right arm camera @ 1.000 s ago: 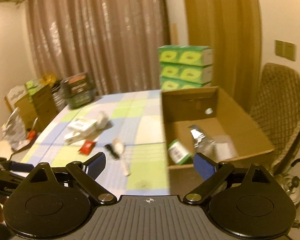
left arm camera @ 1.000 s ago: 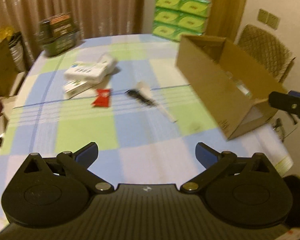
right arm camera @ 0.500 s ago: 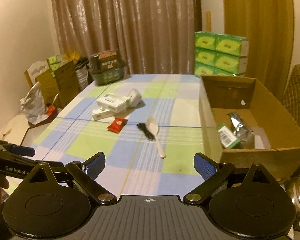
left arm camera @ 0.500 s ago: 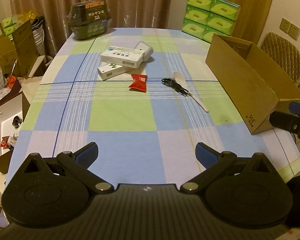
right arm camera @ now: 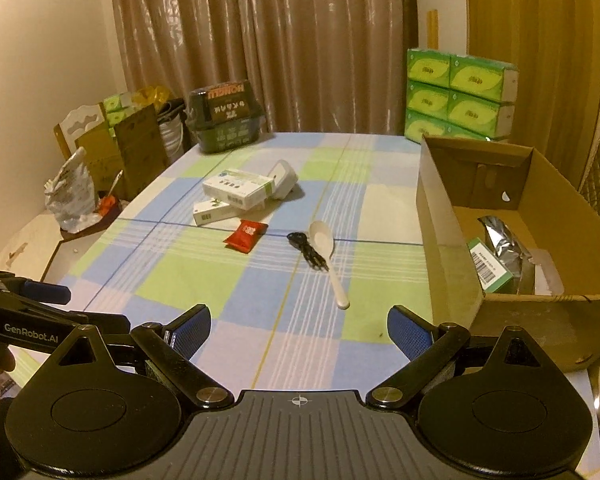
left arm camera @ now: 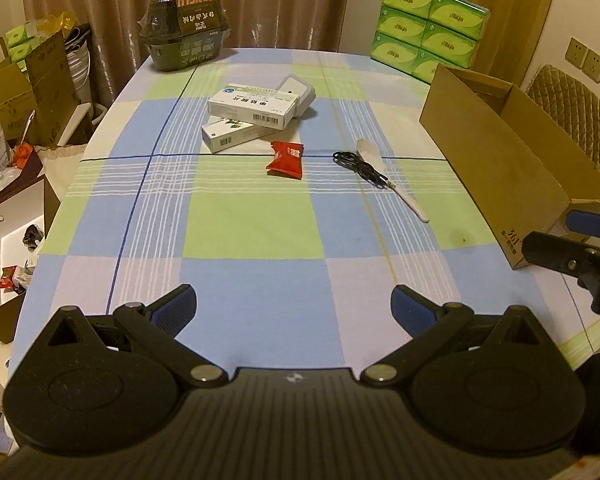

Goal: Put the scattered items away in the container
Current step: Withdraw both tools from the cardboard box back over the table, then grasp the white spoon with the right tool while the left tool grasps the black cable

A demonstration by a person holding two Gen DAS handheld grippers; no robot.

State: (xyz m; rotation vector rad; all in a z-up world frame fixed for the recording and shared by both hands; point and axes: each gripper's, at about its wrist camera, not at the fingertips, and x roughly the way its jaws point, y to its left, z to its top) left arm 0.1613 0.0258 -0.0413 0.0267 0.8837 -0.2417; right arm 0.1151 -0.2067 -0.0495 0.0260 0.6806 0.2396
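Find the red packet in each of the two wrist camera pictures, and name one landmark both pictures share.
Left wrist: red packet, centre of the table, above middle.
Right wrist: red packet, left of centre, near mid-height.
Shared landmark: the white spoon lies to its right.

The checked table (left arm camera: 252,220) carries medicine boxes (left arm camera: 252,106), red packet (left arm camera: 286,154), spoon (left arm camera: 392,184), cable (left arm camera: 360,166), cardboard box (left arm camera: 500,160).

I'm seeing warm, dim yellow indoor light in both views, sharp and blur-free. Fisheye bends the edges and blackens the corners. The curtain (right arm camera: 300,40) shows soft sheen; shadows stay faint.
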